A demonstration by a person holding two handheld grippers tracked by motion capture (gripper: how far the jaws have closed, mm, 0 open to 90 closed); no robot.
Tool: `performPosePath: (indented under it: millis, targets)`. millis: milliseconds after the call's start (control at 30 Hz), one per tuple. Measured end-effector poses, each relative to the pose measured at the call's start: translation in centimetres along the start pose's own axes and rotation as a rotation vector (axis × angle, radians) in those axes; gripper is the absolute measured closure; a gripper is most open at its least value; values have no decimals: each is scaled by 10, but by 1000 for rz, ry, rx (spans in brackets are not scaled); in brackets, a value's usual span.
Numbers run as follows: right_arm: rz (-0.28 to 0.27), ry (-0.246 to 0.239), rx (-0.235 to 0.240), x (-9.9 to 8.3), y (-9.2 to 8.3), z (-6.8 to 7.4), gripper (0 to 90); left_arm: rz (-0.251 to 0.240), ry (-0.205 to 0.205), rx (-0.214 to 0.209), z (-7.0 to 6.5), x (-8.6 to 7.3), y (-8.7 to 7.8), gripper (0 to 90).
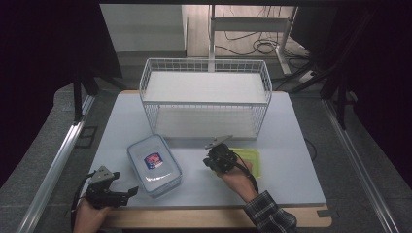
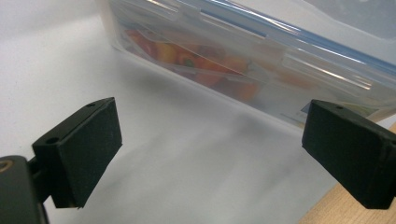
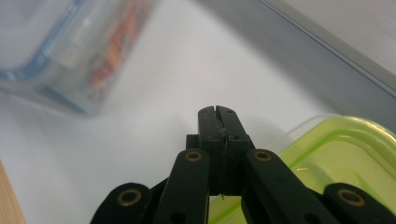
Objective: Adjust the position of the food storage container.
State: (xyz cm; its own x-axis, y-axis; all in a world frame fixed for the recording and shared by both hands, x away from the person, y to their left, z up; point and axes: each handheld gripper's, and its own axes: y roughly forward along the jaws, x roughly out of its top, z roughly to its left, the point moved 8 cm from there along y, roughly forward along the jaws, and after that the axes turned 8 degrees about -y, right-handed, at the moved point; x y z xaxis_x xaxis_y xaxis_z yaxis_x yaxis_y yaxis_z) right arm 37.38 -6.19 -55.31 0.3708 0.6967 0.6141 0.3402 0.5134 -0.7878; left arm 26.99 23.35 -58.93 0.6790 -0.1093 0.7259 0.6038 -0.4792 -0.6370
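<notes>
High view: a pale grey table carries a white wire basket at its far side. In front of the basket lies a clear lidded container with a blue-edged lid and a label on top, set at an angle toward the near left. To its right, well apart from it, lies a green container, partly covered by the right gripper. That gripper, held by a hand in a plaid sleeve, sits just beside the green container's left edge, pointing toward the clear container. The left gripper rests at the near left corner, just beside the clear container's near end, its jaws aimed toward the box.

Left gripper view: the two black jaws stand far apart — released, with nothing between them. Bare table surface shows in the gap. The clear lidded container lies beyond the jaws, not touched by either; red and orange contents show through its wall. The wooden table edge shows at the lower right.

Right gripper view: the jaws are clenched together, pad against pad — nothing gripped between them. The green container lies directly right of and below the jaw tips; whether they touch it cannot be told. The clear lidded container appears blurred at the upper left, well apart from the tips.
</notes>
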Motion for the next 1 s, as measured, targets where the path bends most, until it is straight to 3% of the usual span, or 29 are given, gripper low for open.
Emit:
performPosePath:
  millis: [133,333,500,533,833,1000]
  targets:
    - [0,20,-21,-14,-10,-10,895,4,-2,-1,0,0,0,49]
    - [16,52,-94,-44,-32,-34,895,13,5,-7,-1,-1,2,52]
    - [15,102,-120,-59,-46,-50,894,24,11,-8,-3,-2,3,57]
    - [11,127,-140,-67,-53,-58,895,26,11,-9,-3,-2,3,58]
    - [-6,196,-169,-90,-72,-80,895,45,29,-2,-4,-4,4,62]
    - [-6,226,-211,-104,-84,-94,895,63,39,5,-3,-5,6,82]
